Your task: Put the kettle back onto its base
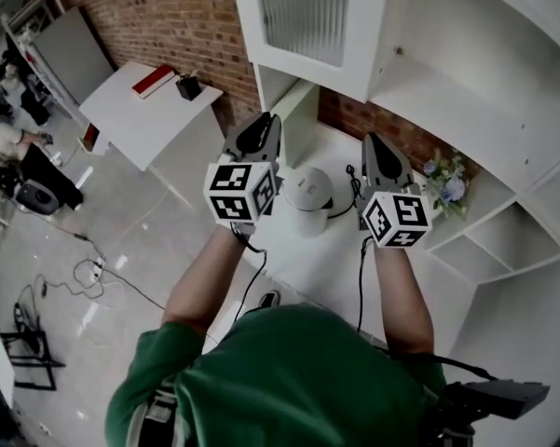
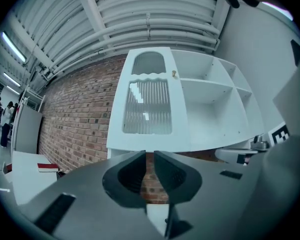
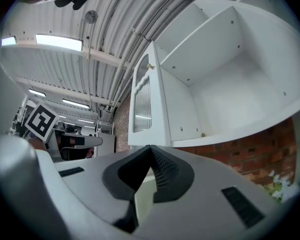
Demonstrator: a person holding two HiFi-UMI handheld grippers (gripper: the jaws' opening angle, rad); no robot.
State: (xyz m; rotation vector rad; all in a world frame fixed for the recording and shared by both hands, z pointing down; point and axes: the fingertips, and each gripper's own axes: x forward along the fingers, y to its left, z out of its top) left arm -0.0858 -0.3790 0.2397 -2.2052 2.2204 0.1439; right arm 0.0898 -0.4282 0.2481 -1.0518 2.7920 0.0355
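Left hand-held gripper (image 1: 265, 119) and right hand-held gripper (image 1: 369, 140), both pressed together, flank the upright kettle (image 1: 309, 194), spout direction unclear.

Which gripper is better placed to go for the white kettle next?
Left, probably: the left gripper looks closer beside the kettle than the right gripper. Both are shut and empty.

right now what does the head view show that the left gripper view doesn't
Only the head view: the white kettle, the flowers, the person's green shirt. Only the left gripper view: ceiling pipes, and the left hand-held gripper close up, jaws together with nothing between them. Both: the brick wall, the white cabinet with its ribbed glass door, the white table with the red book.
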